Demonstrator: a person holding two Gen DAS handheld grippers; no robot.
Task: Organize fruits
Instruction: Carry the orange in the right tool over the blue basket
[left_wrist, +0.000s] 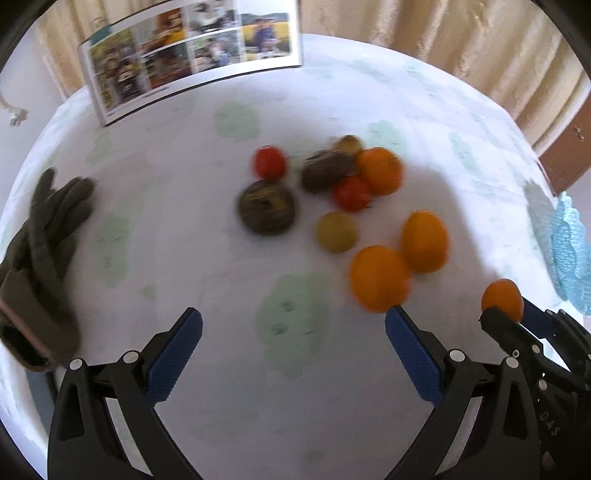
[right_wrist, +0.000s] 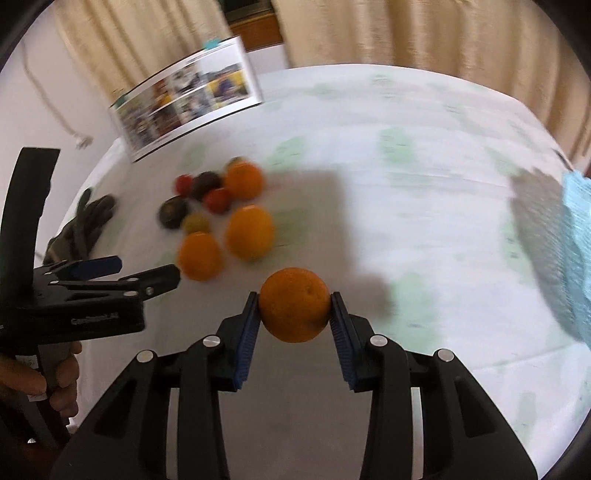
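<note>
Squarely between the blue pads of the right claw (right_wrist: 294, 308) sits an orange (right_wrist: 294, 305), clamped on both sides and lifted clear of the tabletop (right_wrist: 424, 229). From the left wrist view the same fruit shows at the right edge, gripped at the tip of that claw.

The left claw (left_wrist: 293, 328) stands wide apart with nothing between its pads; only the pale cloth with faint green patches lies beneath it. In the right wrist view it appears from the side at the left, with a hand (right_wrist: 55, 373) wrapped around its handle.

Just beyond the left claw's right pad lie two more oranges (left_wrist: 380, 278), close together. Farther out is a small yellow-green fruit (left_wrist: 336, 232), then a loose cluster: two red tomatoes (left_wrist: 270, 162), two dark brownish fruits (left_wrist: 266, 208), another orange (left_wrist: 380, 170) and a small yellowish fruit at the back, partly hidden. All of this is blurred.

A dark olive glove (left_wrist: 44, 254) lies at the left edge of the tabletop. A booklet of photographs (left_wrist: 192, 55) stands propped at the far side, before beige curtains (right_wrist: 424, 29). A light blue knitted cloth (left_wrist: 569, 254) hangs at the right edge.
</note>
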